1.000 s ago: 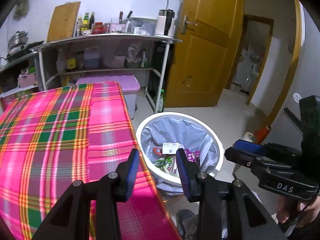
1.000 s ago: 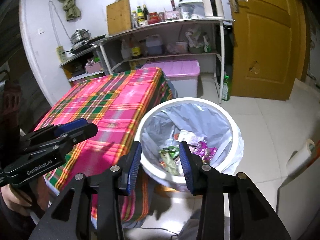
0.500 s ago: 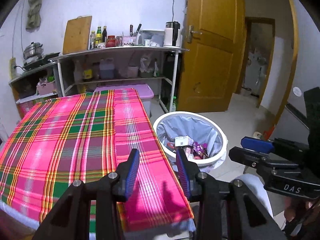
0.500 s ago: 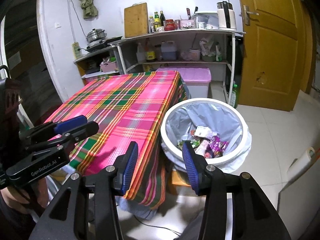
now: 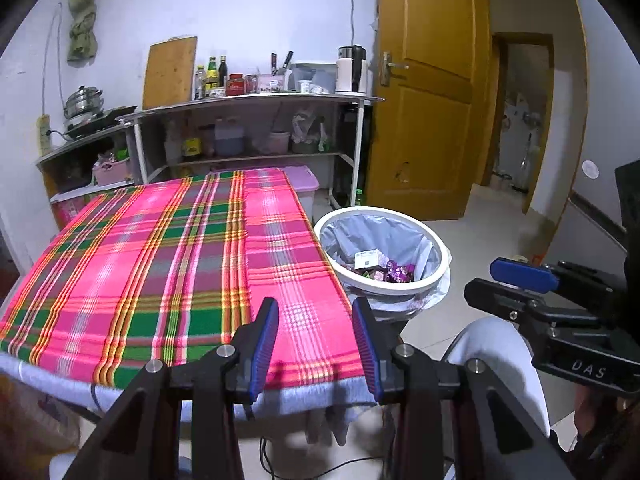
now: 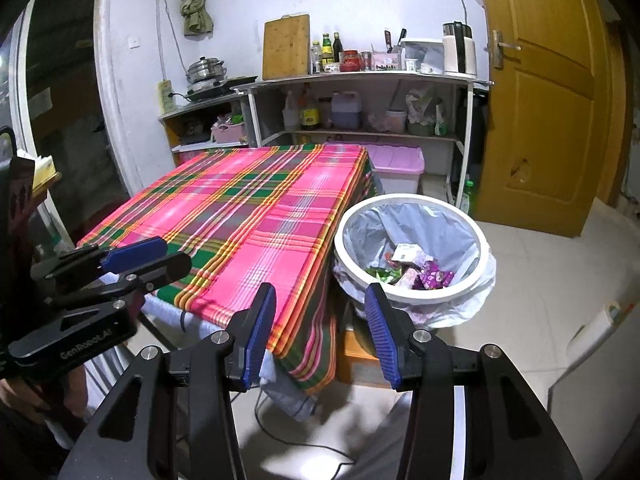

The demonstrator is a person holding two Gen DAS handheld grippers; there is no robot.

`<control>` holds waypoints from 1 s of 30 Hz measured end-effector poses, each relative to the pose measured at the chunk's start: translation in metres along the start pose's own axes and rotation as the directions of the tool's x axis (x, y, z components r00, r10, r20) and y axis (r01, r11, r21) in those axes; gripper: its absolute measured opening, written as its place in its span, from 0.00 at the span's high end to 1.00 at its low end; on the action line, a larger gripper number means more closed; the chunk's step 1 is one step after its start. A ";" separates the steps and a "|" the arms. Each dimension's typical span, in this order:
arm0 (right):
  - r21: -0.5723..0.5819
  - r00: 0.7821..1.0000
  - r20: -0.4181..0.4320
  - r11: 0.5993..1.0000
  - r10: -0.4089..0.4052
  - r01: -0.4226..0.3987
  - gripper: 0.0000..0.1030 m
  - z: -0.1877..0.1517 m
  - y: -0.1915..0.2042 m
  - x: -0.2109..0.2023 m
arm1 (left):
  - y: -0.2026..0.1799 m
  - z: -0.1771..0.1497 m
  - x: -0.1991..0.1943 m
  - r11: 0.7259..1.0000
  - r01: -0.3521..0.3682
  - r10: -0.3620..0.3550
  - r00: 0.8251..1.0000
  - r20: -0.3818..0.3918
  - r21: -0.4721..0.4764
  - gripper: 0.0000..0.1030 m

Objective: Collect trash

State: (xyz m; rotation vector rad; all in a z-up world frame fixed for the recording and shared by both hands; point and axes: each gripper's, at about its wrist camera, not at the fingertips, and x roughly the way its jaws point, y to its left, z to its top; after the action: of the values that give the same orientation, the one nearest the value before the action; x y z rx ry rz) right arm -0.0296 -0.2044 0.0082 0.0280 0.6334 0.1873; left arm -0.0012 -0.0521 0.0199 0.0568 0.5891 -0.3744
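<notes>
With both pairs of fingers spread and holding nothing, the left gripper (image 5: 316, 344) and right gripper (image 6: 320, 334) hang short of the bench (image 5: 168, 264). The right one's fingers have just been opening, nothing between them. Past them the bin (image 6: 414, 254) stands just beside the bench's right edge, nearer the right gripper, wrappers (image 6: 416, 270) already inside.

Plaid tablecloth (image 5: 168, 264) on table, cutting board (image 5: 170, 72) leaning on shelf, yellow door (image 5: 424, 120), pink-lidded storage box (image 6: 396, 168)

Bin (image 5: 434, 286) right of table (image 5: 168, 264), trash (image 5: 394, 271) inside
</notes>
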 end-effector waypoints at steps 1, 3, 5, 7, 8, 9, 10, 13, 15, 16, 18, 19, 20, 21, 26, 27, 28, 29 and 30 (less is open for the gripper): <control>-0.003 1.000 0.001 1.000 -0.001 0.001 0.54 -0.001 0.001 -0.001 | 0.002 -0.001 -0.001 1.000 0.001 -0.001 1.000 0.000 -0.007 0.63; -0.007 1.000 0.003 1.000 -0.003 0.003 0.54 -0.004 0.002 -0.002 | 0.005 -0.003 -0.004 1.000 -0.005 0.005 1.000 -0.001 -0.024 0.63; -0.008 1.000 0.002 1.000 -0.003 0.003 0.54 -0.006 0.003 -0.002 | 0.009 -0.006 -0.009 0.999 -0.012 0.012 1.000 0.003 -0.044 0.63; -0.006 1.000 -0.002 1.000 -0.001 0.001 0.54 -0.008 0.003 -0.002 | 0.011 -0.009 -0.011 0.998 -0.022 0.022 1.000 0.004 -0.061 0.63; -0.006 1.000 -0.002 1.000 -0.002 0.002 0.54 -0.009 0.003 -0.001 | 0.013 -0.010 -0.012 0.997 -0.031 0.031 1.000 0.005 -0.067 0.63; -0.008 1.000 -0.002 1.000 -0.003 0.003 0.54 -0.009 0.004 -0.001 | 0.014 -0.011 -0.013 0.997 -0.036 0.036 0.999 0.004 -0.072 0.63; -0.007 1.000 -0.003 1.000 -0.002 0.002 0.54 -0.009 0.004 -0.001 | 0.014 -0.012 -0.013 0.996 -0.038 0.039 0.999 0.003 -0.075 0.63; -0.012 1.000 -0.002 1.000 -0.002 0.001 0.54 -0.010 0.005 -0.001 | 0.015 -0.016 -0.013 0.996 -0.043 0.043 0.999 -0.007 -0.083 0.63; -0.012 1.000 -0.002 1.000 -0.002 0.002 0.54 -0.010 0.005 -0.001 | 0.015 -0.017 -0.012 0.995 -0.043 0.042 0.999 -0.013 -0.086 0.63; -0.011 1.000 -0.001 1.000 -0.002 0.002 0.54 -0.010 0.005 -0.001 | 0.015 -0.018 -0.012 0.995 -0.042 0.041 0.999 -0.014 -0.086 0.63; -0.014 1.000 0.000 1.000 -0.003 0.003 0.54 -0.011 0.006 -0.001 | 0.015 -0.019 -0.011 0.995 -0.042 0.041 0.999 -0.019 -0.086 0.63; -0.014 1.000 0.000 1.000 -0.002 0.002 0.54 -0.011 0.006 -0.001 | 0.015 -0.019 -0.011 0.995 -0.041 0.039 0.999 -0.021 -0.088 0.63; -0.014 1.000 0.001 1.000 -0.003 0.003 0.54 -0.011 0.006 -0.002 | 0.015 -0.019 -0.010 0.995 -0.037 0.035 0.999 -0.022 -0.091 0.63; -0.014 1.000 0.000 1.000 -0.002 0.002 0.54 -0.011 0.006 -0.001 | 0.016 -0.019 -0.010 0.995 -0.036 0.034 0.999 -0.025 -0.093 0.63; -0.015 1.000 0.001 1.000 -0.002 0.002 0.54 -0.010 0.006 -0.001 | 0.017 -0.019 -0.008 0.995 -0.039 0.036 0.999 -0.034 -0.095 0.63; -0.014 1.000 0.001 1.000 -0.002 0.002 0.54 -0.010 0.007 -0.001 | 0.017 -0.019 -0.007 0.995 -0.038 0.034 0.999 -0.037 -0.096 0.63; -0.014 1.000 0.001 1.000 -0.002 0.002 0.54 -0.010 0.007 -0.001 | 0.018 -0.019 -0.007 0.995 -0.037 0.033 0.999 -0.039 -0.098 0.63; -0.015 1.000 0.001 1.000 -0.004 0.004 0.54 -0.010 0.007 -0.001 | 0.018 -0.019 -0.006 0.994 -0.036 0.032 0.999 -0.042 -0.101 0.63; -0.015 1.000 0.001 1.000 -0.003 0.003 0.54 -0.010 0.007 -0.001 | 0.019 -0.019 -0.006 0.994 -0.036 0.032 0.999 -0.042 -0.102 0.63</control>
State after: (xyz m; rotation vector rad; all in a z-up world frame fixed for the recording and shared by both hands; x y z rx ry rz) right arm -0.0380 -0.1981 0.0011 0.0130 0.6309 0.1885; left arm -0.0092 -0.0299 0.0063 -0.0240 0.6457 -0.3105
